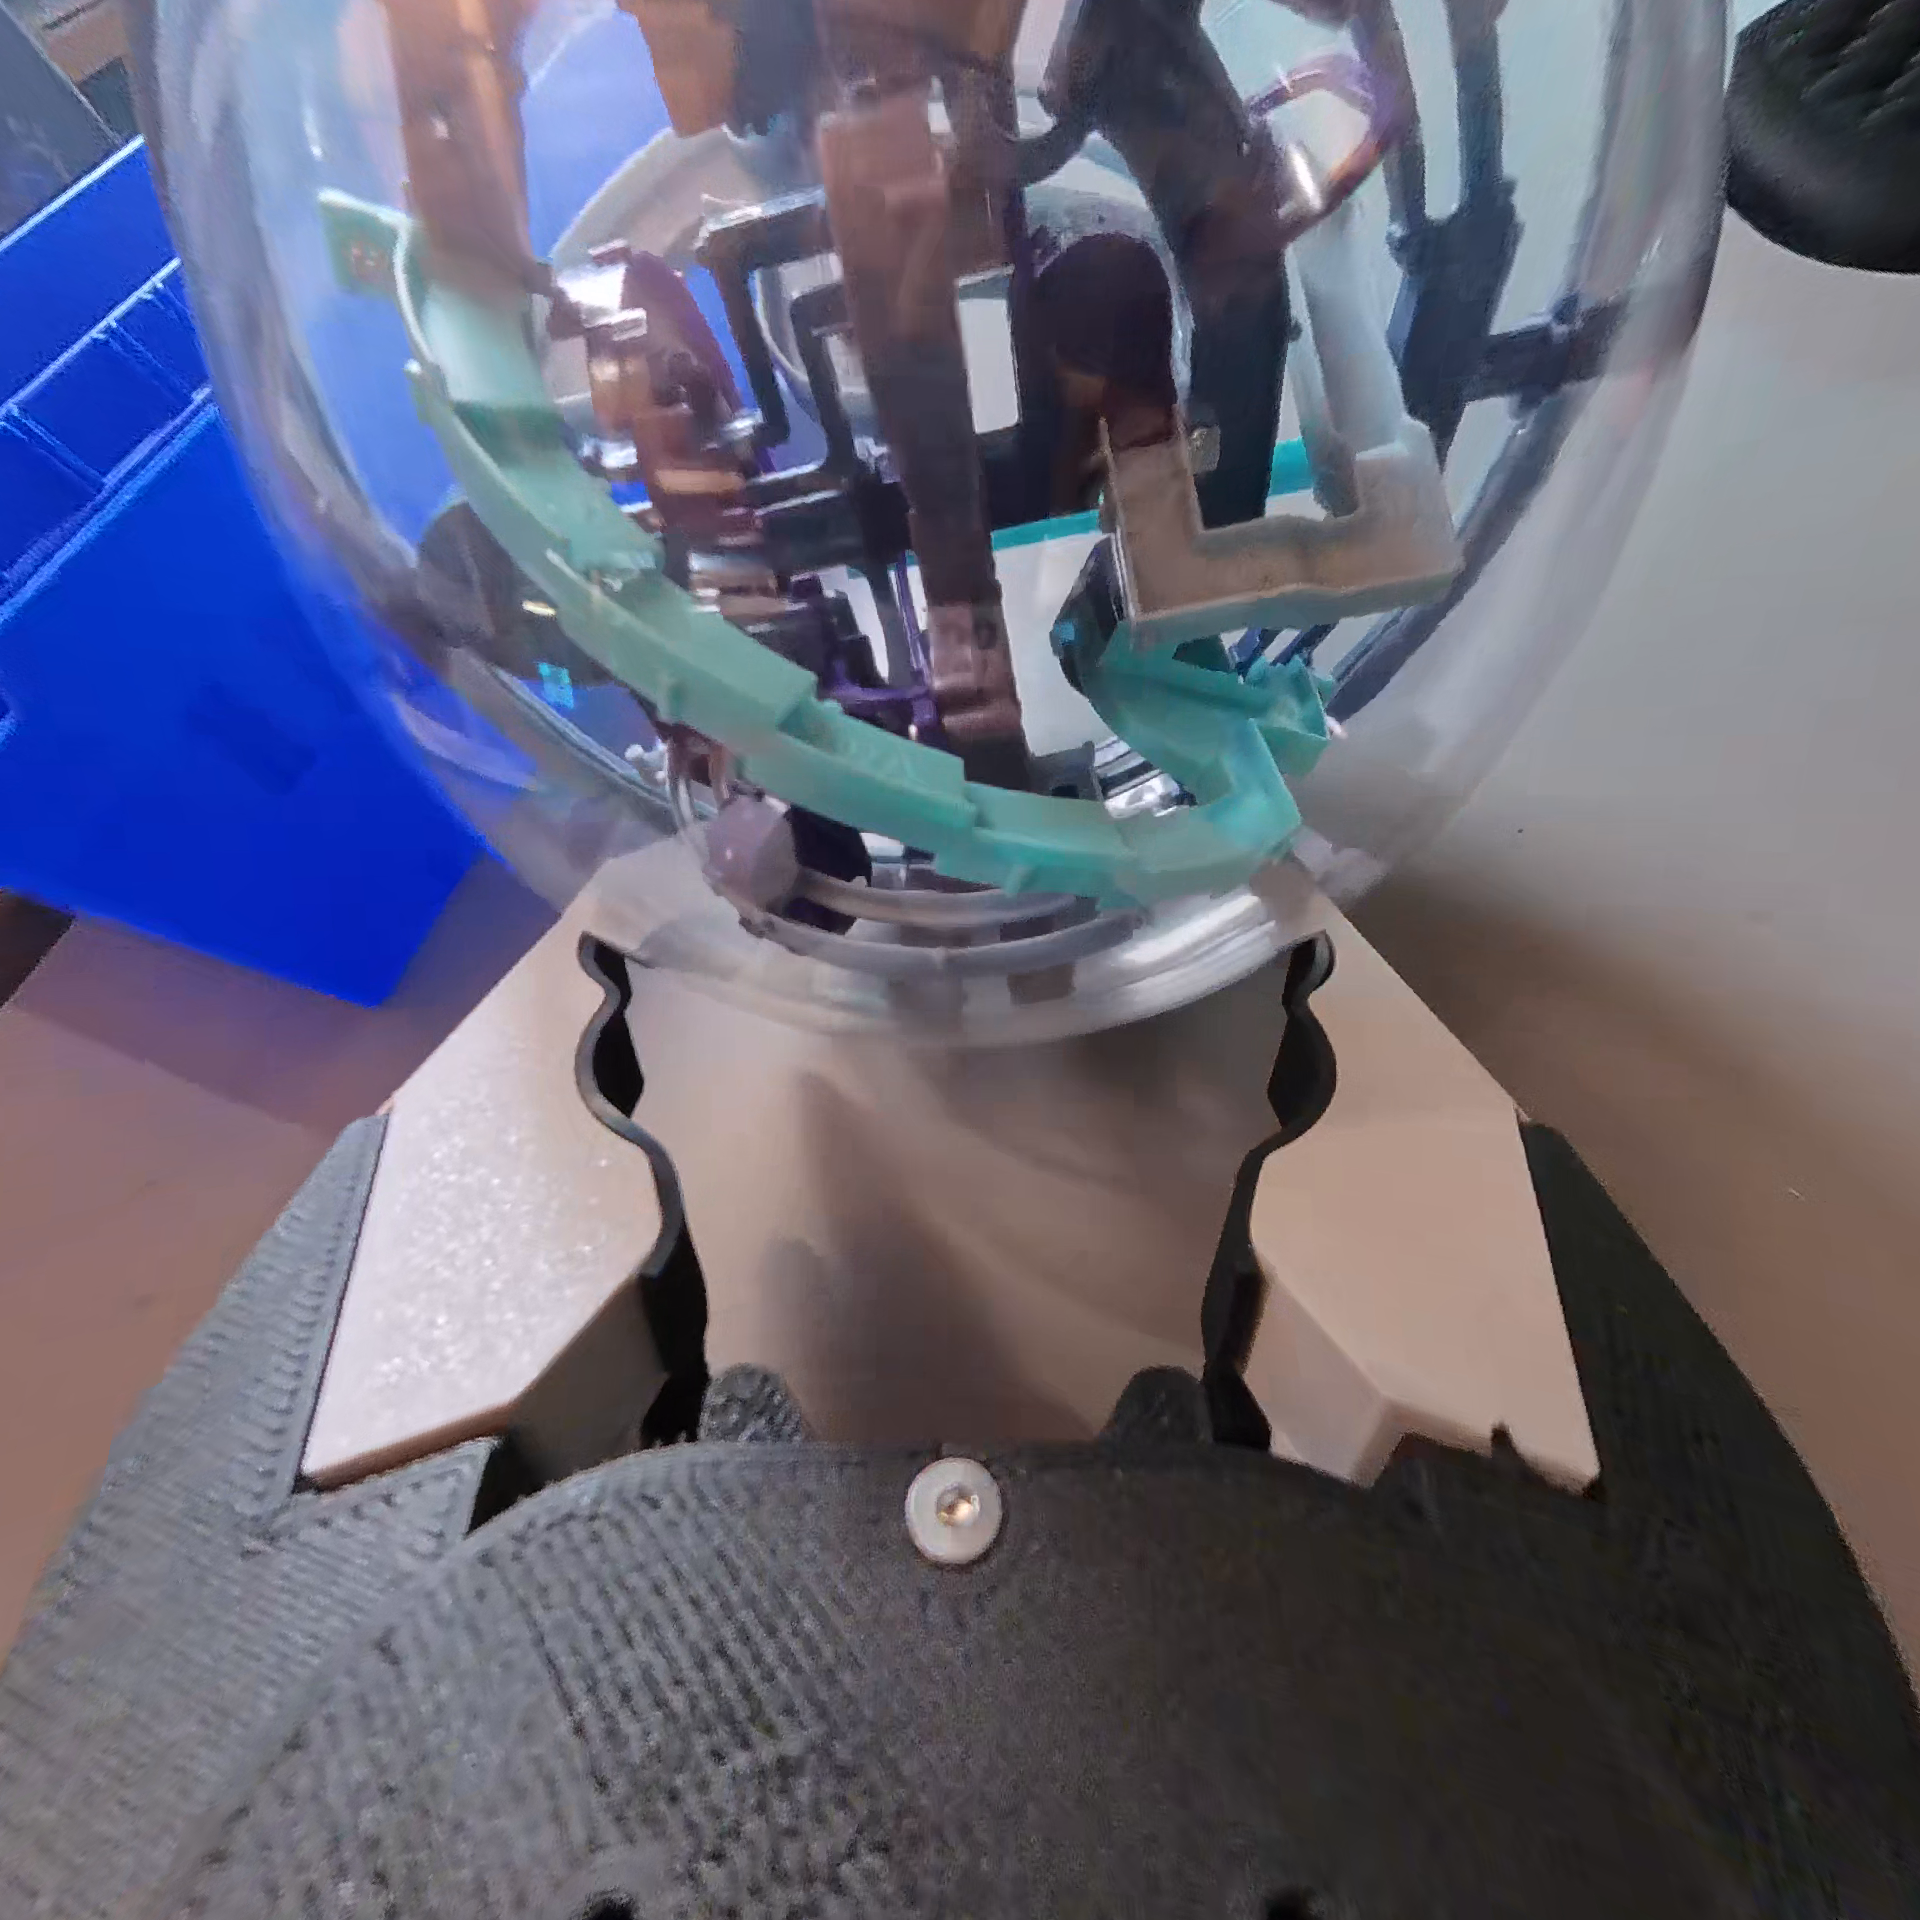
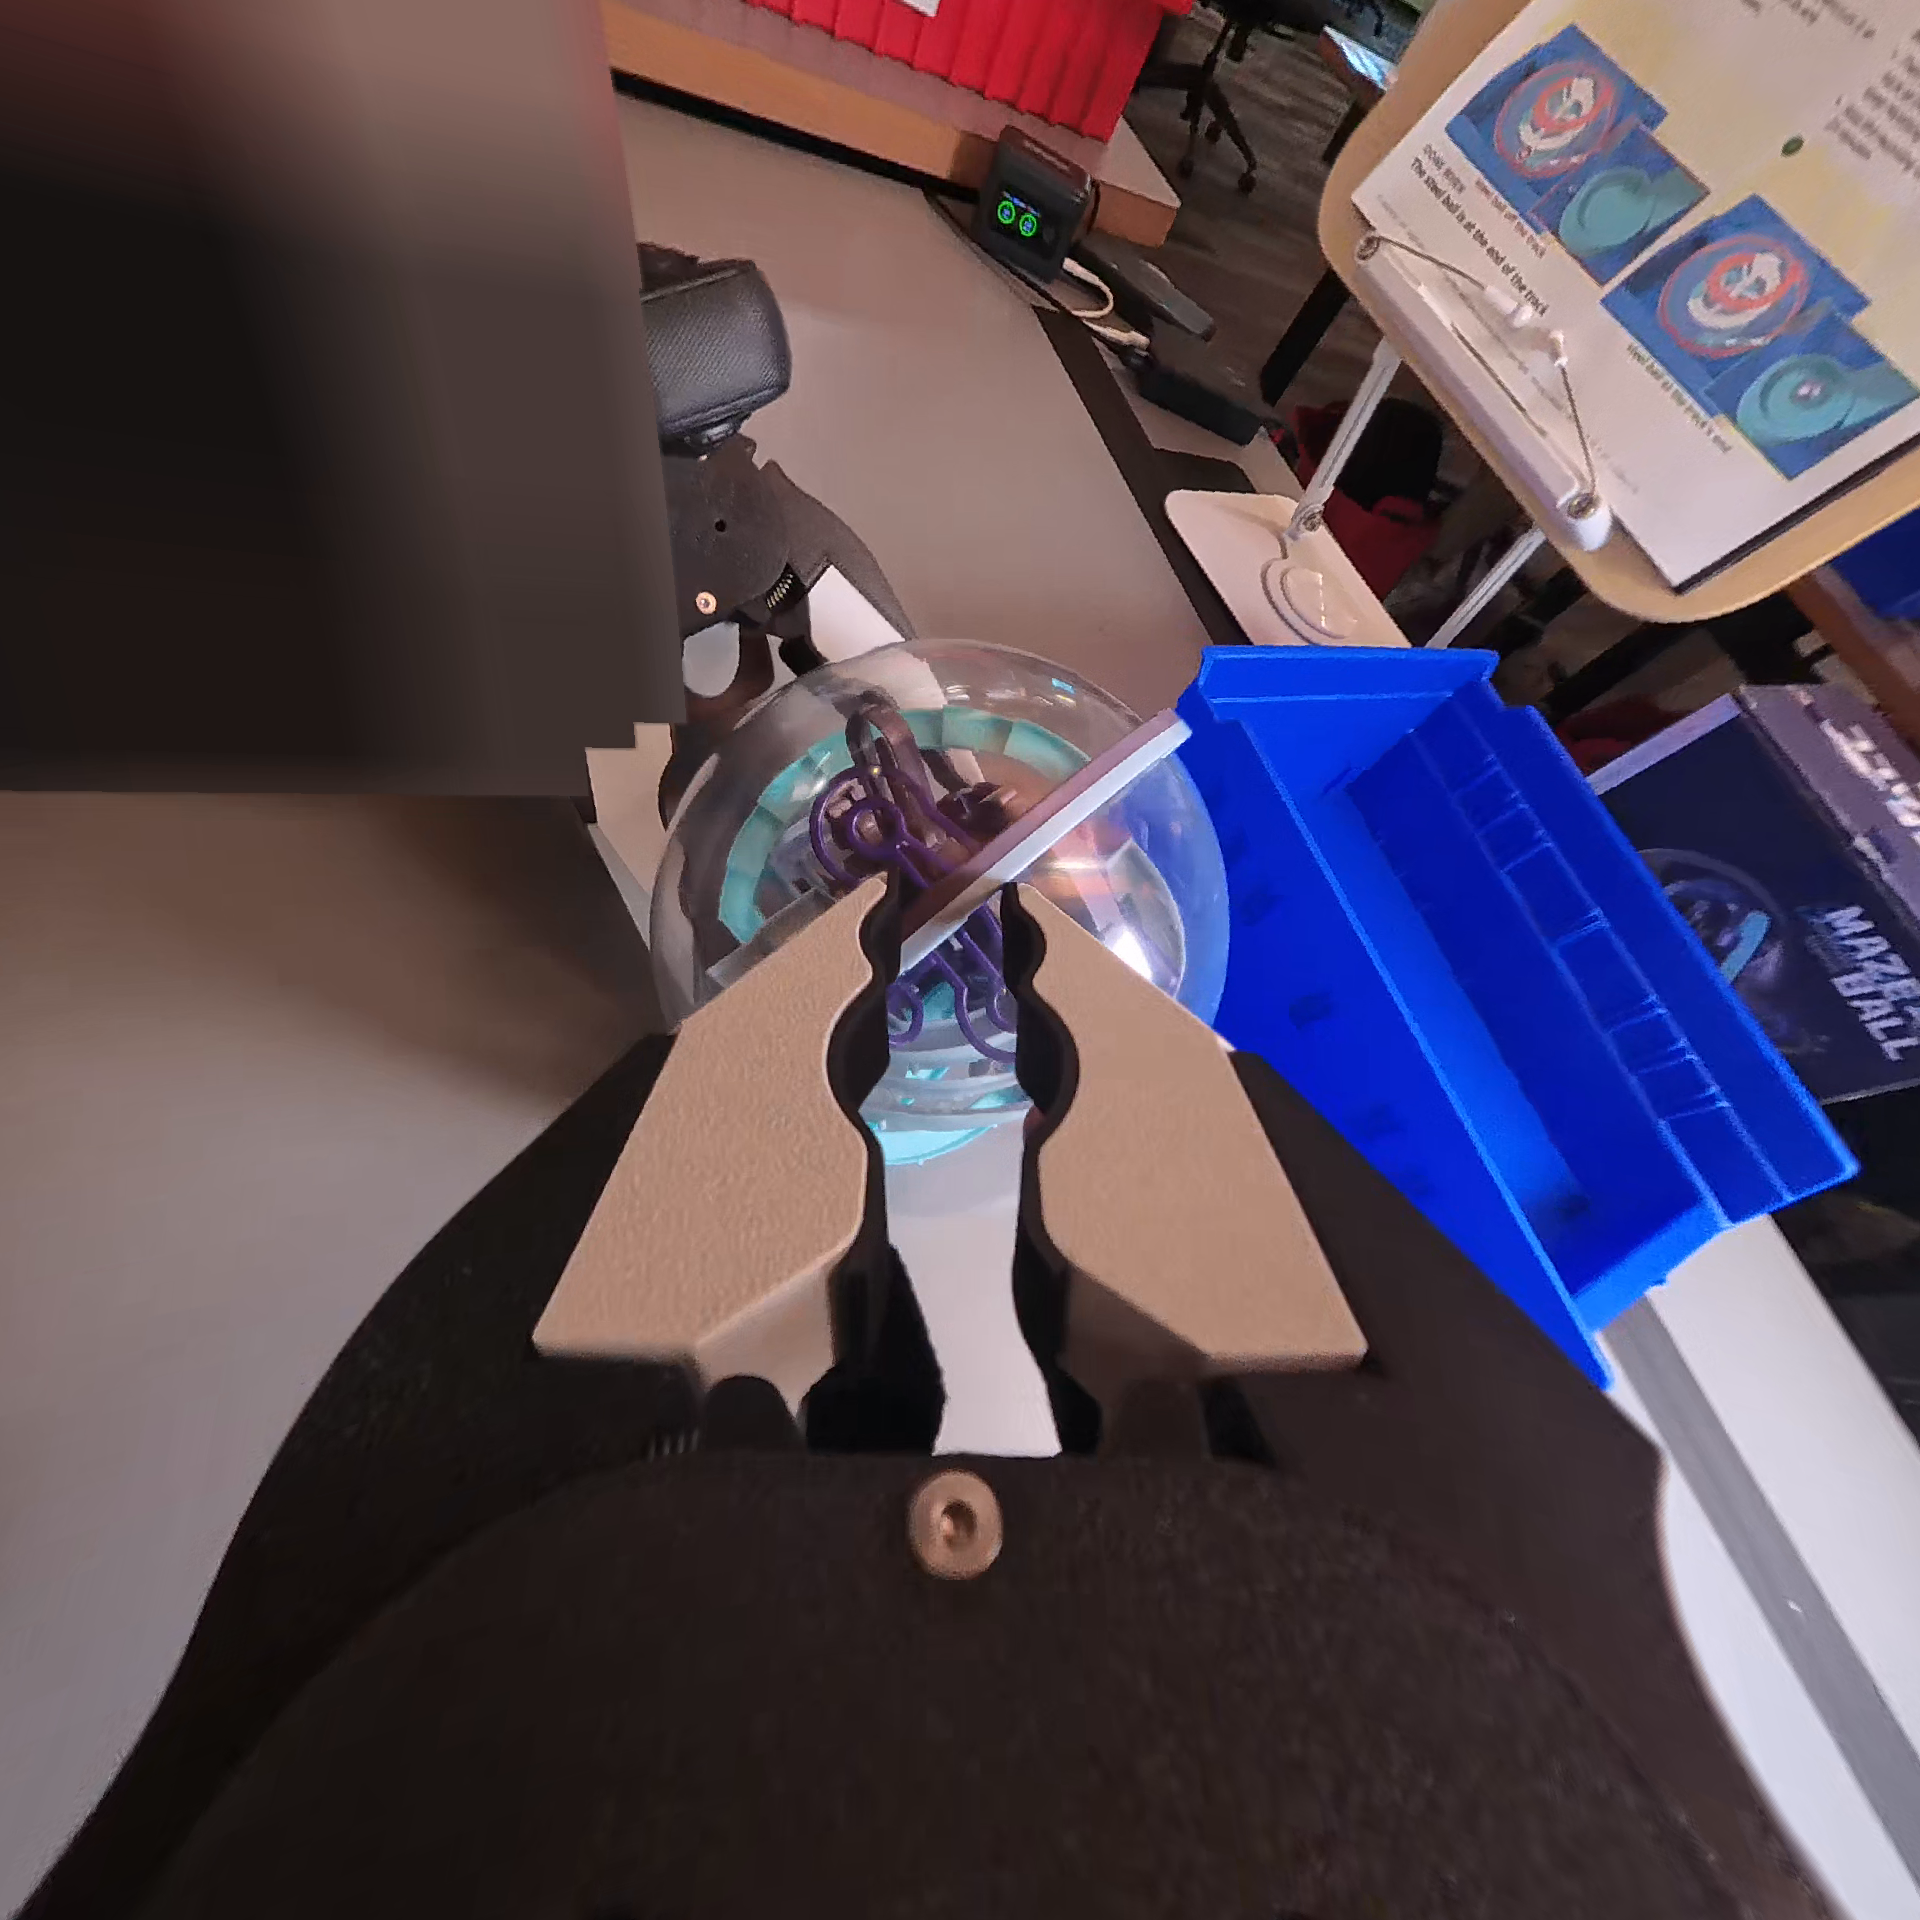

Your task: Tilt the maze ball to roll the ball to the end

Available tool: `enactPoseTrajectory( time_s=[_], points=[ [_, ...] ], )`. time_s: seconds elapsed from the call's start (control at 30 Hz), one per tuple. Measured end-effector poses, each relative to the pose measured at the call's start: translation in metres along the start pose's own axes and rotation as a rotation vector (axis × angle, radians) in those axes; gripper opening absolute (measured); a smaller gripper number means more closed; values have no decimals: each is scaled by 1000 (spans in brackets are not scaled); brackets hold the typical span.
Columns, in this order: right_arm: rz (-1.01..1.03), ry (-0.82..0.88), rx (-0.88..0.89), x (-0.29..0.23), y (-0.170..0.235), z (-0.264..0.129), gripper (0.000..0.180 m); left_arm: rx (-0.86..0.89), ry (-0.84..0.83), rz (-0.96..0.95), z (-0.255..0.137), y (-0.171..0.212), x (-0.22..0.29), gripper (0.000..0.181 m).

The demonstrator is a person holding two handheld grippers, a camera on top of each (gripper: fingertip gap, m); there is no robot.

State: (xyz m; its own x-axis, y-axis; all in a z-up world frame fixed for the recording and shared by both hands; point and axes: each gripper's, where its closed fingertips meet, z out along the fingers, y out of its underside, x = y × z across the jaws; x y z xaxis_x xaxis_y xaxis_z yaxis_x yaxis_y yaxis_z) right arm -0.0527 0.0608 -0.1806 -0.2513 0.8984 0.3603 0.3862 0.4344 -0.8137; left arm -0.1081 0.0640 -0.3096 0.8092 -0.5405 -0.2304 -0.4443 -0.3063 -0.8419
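Your left gripper [image 1: 951, 966] has its fingers spread wide, and the clear maze ball [image 1: 935, 468] sits right at their tips, with its round base ring between them. The tips look like they touch the ring, but I can't tell for sure that they're actually clamping it. Inside the ball you can see a teal track [image 1: 790, 707], brown and black rails and a grey L-shaped piece [image 1: 1278, 551]. I can't pick out the little steel ball anywhere in there.

Your right gripper [image 2: 943, 902] comes at the ball from the other side. Its fingers are nearly together and pinch the thin flat rim [image 2: 1049, 831] that sticks out around the maze ball [image 2: 935, 862]. From this side the purple wire loops [image 2: 883, 831] show through the shell, and your left gripper [image 2: 758, 582] shows beyond the ball.

A blue bin [image 2: 1507, 956] sits just beside the ball on the grey desk [image 2: 260, 1039], and it shows in the left view too. Farther back there's a stand holding an instruction sheet [image 2: 1662, 291], the game's dark box [image 2: 1818, 894], and a small black device with green lights [image 2: 1029, 208].
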Motion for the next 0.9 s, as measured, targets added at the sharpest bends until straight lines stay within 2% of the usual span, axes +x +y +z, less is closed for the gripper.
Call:
enactPoseTrajectory(
  time_s=[0.37, 0.67, 0.9],
  points=[
    [-135, 68, 18, -28, 1, -7, 11, 54, 47, 42, -7, -5, 9, 142],
    [-144, 116, 42, -33, 5, -9, 11, 58, 33, 88, -7, -4, 8, 139],
    [-39, 156, 70, -25, 12, -15, 9, 98, 72, 60, -10, -10, 10, 135]
  ],
)
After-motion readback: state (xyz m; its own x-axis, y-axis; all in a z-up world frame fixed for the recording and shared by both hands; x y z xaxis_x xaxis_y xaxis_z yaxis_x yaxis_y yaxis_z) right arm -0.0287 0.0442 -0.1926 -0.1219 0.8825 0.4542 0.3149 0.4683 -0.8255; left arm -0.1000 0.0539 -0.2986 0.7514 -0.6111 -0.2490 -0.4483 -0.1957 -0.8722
